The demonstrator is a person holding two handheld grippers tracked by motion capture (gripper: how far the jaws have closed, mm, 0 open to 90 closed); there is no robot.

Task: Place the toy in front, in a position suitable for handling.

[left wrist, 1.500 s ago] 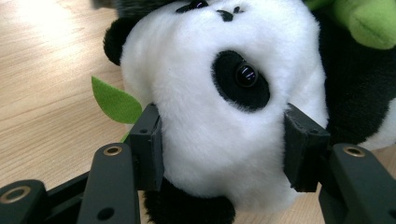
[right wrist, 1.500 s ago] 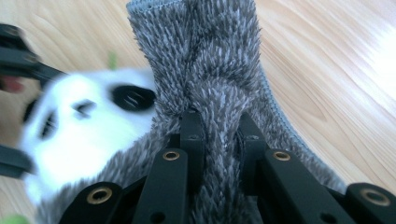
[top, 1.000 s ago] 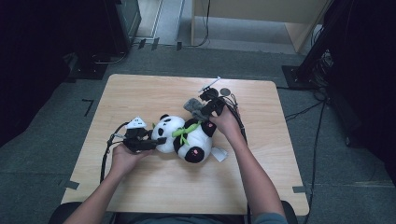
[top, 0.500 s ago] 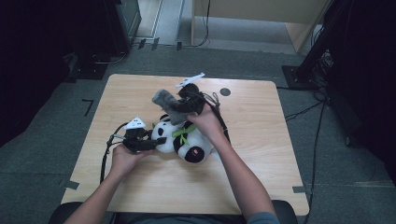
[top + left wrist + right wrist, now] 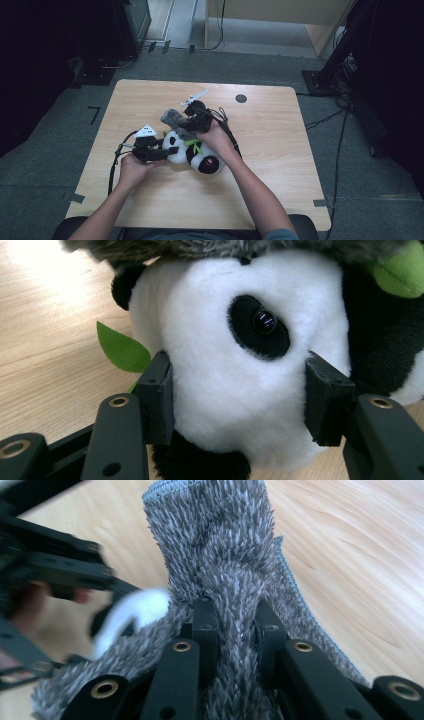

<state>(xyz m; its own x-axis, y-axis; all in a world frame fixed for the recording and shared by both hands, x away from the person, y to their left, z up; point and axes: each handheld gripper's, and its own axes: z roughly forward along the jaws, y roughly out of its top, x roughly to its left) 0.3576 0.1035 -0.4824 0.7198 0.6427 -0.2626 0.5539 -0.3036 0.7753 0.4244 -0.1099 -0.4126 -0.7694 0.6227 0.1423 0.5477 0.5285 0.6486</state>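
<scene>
**Panda held at the head, grey cloth pinched above it**

No containers on the table (image 5: pixel 280 165); everything lies on bare wood.

Panda (image 5: pixel 192 152): lies left of the table's middle, between the two hands. Left gripper (image 5: pixel 157 152) has it by the head. In the left gripper view the pads press into the white fur on both sides of the panda's (image 5: pixel 240 375) face, below one black eye patch; jaws part spread, clamped on the head. A green leaf (image 5: pixel 122 347) sticks out beside the left pad.

Cloth (image 5: pixel 175 120): grey, furry, held just above the panda. Right gripper (image 5: pixel 192 116) has it. In the right gripper view the jaws stand almost together, a fold of cloth (image 5: pixel 220 555) pinched between them; the stitched hem shows along its edge.

Hard to make out: the high view is too small to show either grip; the right hand (image 5: pixel 215 140) covers part of the panda's body. In the left gripper view the cloth is cut off by the top edge. In the right gripper view the left gripper (image 5: pixel 55 565) is blurred, and a white patch beside the cloth cannot be identified for sure.

High view alone shows a dark round spot (image 5: pixel 241 98) on the far side of the table.
</scene>
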